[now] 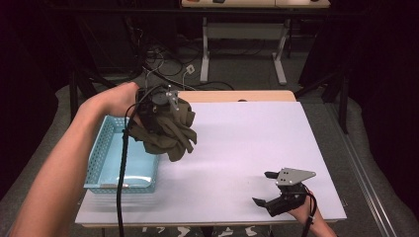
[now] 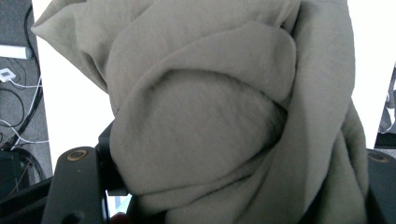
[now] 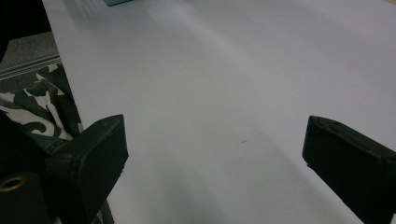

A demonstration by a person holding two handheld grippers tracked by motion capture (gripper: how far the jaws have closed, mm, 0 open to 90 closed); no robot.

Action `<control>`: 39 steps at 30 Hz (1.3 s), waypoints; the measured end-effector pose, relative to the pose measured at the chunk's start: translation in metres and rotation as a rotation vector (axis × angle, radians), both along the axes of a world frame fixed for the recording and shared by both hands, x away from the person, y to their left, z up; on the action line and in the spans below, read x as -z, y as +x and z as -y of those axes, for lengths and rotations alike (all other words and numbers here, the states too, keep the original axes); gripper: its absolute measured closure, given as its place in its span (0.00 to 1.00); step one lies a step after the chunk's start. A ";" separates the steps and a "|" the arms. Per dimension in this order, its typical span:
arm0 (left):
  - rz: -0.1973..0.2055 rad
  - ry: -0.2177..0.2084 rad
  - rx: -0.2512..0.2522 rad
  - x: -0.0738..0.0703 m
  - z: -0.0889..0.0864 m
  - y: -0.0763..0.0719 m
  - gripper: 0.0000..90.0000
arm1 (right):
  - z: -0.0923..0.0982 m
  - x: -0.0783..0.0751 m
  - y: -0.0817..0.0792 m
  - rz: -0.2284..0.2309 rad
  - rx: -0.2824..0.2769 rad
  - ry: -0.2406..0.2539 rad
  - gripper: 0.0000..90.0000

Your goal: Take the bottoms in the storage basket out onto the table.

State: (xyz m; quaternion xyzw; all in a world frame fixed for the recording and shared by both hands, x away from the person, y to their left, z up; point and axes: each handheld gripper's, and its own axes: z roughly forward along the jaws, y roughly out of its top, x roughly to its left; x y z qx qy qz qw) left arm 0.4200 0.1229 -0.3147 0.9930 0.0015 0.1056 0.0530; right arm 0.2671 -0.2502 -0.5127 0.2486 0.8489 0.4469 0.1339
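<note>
One overhead camera, two gripper-mounted close-ups.
High view looks forward and down on the white table; left gripper view is pressed against olive cloth; right gripper view skims the same tabletop.

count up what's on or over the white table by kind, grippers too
cloth, olive, bunched, held up by the left gripper: 1
basket, light blue, at the table's left edge: 1
grippers, left and right gripper, the right one open with nothing in it: 2
total: 4
</note>
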 end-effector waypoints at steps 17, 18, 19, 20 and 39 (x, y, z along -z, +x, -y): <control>-0.001 -0.002 0.036 0.006 0.029 0.002 0.33 | 0.001 -0.001 -0.001 0.003 0.001 -0.001 0.07; -0.005 -0.002 0.033 0.007 0.030 0.002 0.33 | 0.001 -0.001 -0.001 0.002 0.000 -0.001 0.07; -0.003 -0.003 0.033 0.007 0.030 0.002 0.33 | 0.001 -0.001 -0.001 0.002 0.000 -0.001 0.07; -0.004 -0.002 0.032 0.008 0.031 0.002 0.33 | 0.001 -0.001 -0.001 0.002 0.000 -0.001 0.07; -0.006 -0.049 0.022 0.018 0.044 0.005 0.33 | 0.001 -0.001 -0.001 0.003 0.001 -0.001 0.07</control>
